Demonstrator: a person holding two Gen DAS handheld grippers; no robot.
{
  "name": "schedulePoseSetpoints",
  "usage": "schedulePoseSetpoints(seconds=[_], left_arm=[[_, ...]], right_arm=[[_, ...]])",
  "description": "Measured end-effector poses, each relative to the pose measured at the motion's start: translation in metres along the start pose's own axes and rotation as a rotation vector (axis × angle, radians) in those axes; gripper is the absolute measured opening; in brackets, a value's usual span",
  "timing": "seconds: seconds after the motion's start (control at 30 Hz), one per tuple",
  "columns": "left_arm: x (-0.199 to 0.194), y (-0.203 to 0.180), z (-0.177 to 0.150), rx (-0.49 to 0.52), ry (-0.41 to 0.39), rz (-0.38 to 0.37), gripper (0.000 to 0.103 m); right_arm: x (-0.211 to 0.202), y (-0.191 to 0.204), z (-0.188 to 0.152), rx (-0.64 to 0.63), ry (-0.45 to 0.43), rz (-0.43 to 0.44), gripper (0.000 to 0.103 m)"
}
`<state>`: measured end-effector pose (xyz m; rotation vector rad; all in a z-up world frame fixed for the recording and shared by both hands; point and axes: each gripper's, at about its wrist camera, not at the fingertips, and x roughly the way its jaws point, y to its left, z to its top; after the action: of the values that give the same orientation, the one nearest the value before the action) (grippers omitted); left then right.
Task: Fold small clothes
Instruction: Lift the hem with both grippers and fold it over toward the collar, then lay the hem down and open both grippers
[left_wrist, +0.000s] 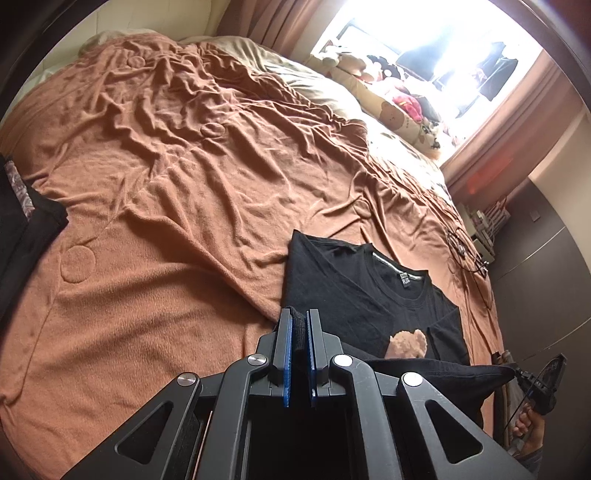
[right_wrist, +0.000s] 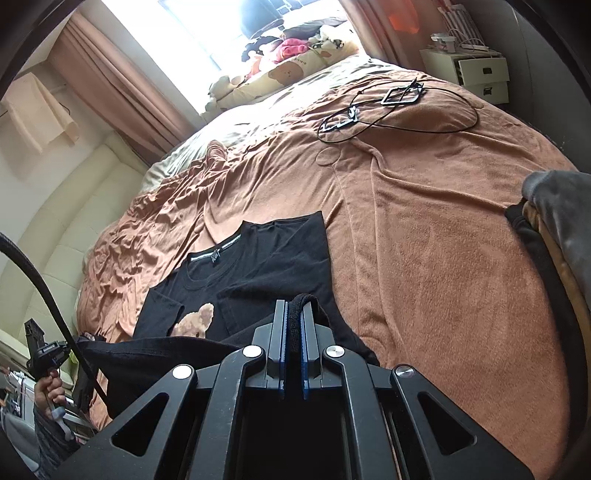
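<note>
While pinched at its near hem by both grippers, black tee (left_wrist: 354, 295) lying on brown blanket (left_wrist: 166, 221), collar at the far end, bear print (left_wrist: 406, 343) showing near the middle, sleeves already tucked inward. Left gripper (left_wrist: 299, 325) narrow, blue pads clamped on a bunched corner of dark cloth; right gripper (right_wrist: 293, 321) likewise narrow, a fold of the same hem caught between its pads. Hem lifted off the blanket between the two grips, stretched as a dark band across the near edge of each view. In the left wrist view, tee right of centre, with the other gripper and a hand (left_wrist: 528, 428) at the far right edge. In the right wrist view, tee left of centre, with the opposite hand (right_wrist: 48, 387) at the lower left. Loose black cable (right_wrist: 388, 110) with small metal frames well beyond the tee, toward the far right of the bed. Plush toys (right_wrist: 291, 48) heaped under the bright window (right_wrist: 192, 29) at the far end. Dark garment (left_wrist: 22, 229) at the left edge, apart from the tee. White drawers (right_wrist: 476, 74) beyond the bed, far right.
</note>
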<state>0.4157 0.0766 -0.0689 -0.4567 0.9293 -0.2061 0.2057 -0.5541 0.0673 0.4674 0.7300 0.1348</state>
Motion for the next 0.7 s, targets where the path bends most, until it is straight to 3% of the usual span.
schedulePoseSetpoints(seconds=[0.57, 0.67, 0.7], left_arm=[[0.135, 0.009, 0.048, 0.042, 0.140, 0.143, 0.008], [0.148, 0.008, 0.048, 0.096, 0.155, 0.205, 0.013], [0.148, 0.009, 0.048, 0.104, 0.157, 0.201, 0.019]], right_arm=[[0.136, -0.011, 0.050, -0.010, 0.116, -0.130, 0.003], [0.143, -0.013, 0.051, -0.003, 0.131, -0.144, 0.010], [0.142, -0.014, 0.051, -0.004, 0.127, -0.153, 0.022]])
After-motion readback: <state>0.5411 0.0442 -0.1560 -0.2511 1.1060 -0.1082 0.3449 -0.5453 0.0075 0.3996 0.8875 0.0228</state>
